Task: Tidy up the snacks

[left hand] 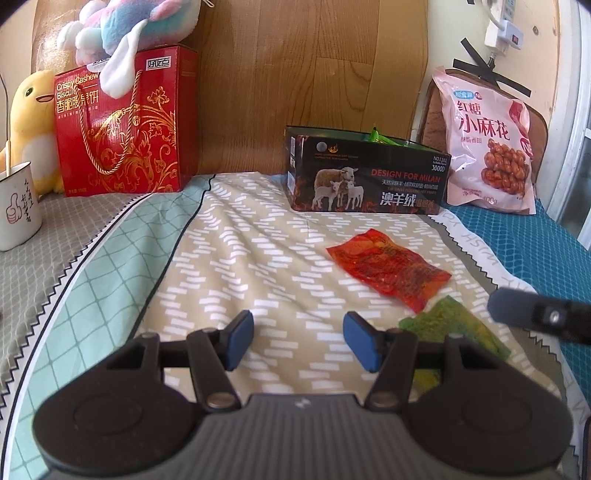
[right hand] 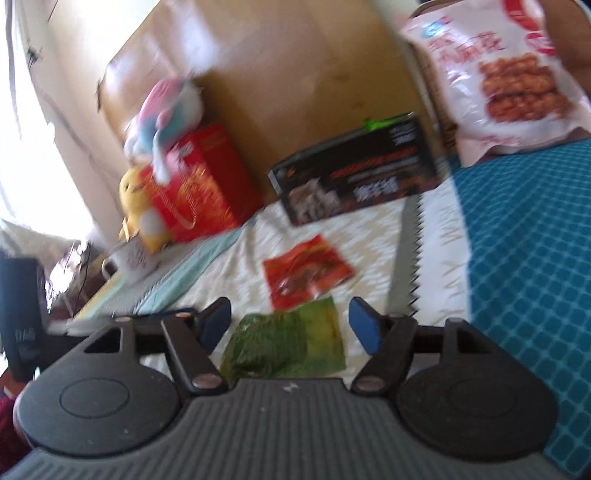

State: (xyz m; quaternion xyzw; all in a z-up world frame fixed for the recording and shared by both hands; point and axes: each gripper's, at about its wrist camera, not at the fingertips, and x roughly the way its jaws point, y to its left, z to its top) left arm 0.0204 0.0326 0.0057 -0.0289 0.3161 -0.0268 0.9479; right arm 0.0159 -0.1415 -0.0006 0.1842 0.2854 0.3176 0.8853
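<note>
A red snack packet [left hand: 389,271] lies flat on the patterned bedspread [left hand: 236,258], with a green snack packet [left hand: 452,326] just in front of it. An open dark box with sheep on it [left hand: 364,179] stands behind them, and a green packet pokes out of its top. My left gripper [left hand: 298,341] is open and empty, left of both packets. My right gripper [right hand: 290,326] is open, just above the green packet [right hand: 288,345], which lies between its fingers. The red packet [right hand: 304,271] and the box [right hand: 354,168] lie beyond it. The right wrist view is blurred.
A red biscuit gift box [left hand: 123,123] with a plush toy [left hand: 122,33] on top stands at the back left, beside a yellow plush duck [left hand: 31,122] and a white mug [left hand: 16,208]. A large pink snack bag [left hand: 489,144] leans at the back right on a blue cover [left hand: 517,247].
</note>
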